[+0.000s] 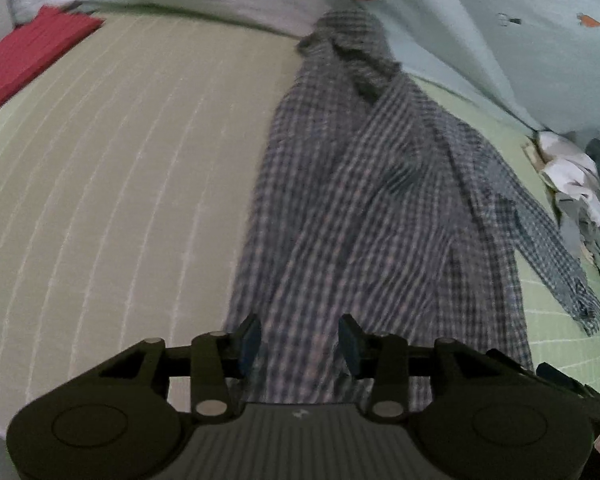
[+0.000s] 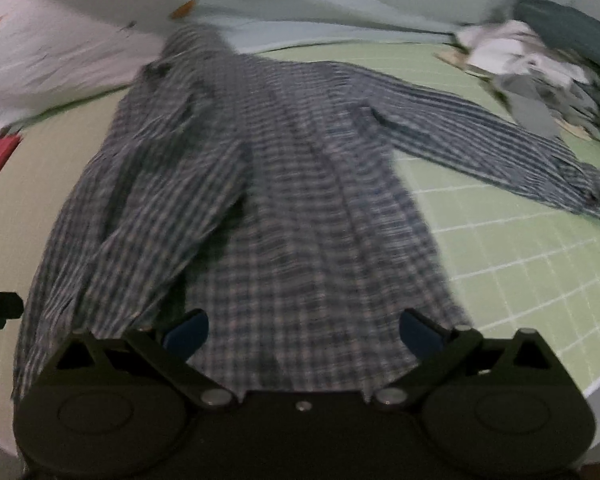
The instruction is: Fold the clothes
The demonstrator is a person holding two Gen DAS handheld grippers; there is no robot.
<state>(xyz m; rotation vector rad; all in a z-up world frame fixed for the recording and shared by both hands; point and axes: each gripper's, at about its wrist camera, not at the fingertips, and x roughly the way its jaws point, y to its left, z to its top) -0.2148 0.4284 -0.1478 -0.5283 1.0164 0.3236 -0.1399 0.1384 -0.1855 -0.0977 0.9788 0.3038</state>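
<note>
Blue pads of the left gripper (image 1: 299, 343) stand partly apart at lower centre, with nothing between them, over the hem of the plaid shirt (image 1: 364, 208). Right gripper (image 2: 303, 335) is wide open, empty, over the same hem. Shirt lies flat on the green mat (image 2: 512, 256), filling mid-frame, its left side folded in, one sleeve (image 2: 480, 136) still out toward the upper right, apparently the next fold. Clothes pile (image 2: 540, 64) waits beyond.

The left gripper (image 1: 298, 342) points steeply down, jaws partly apart with nothing pinched. The right gripper (image 2: 302, 334) tilts down likewise, jaws spread wide and empty.
</note>
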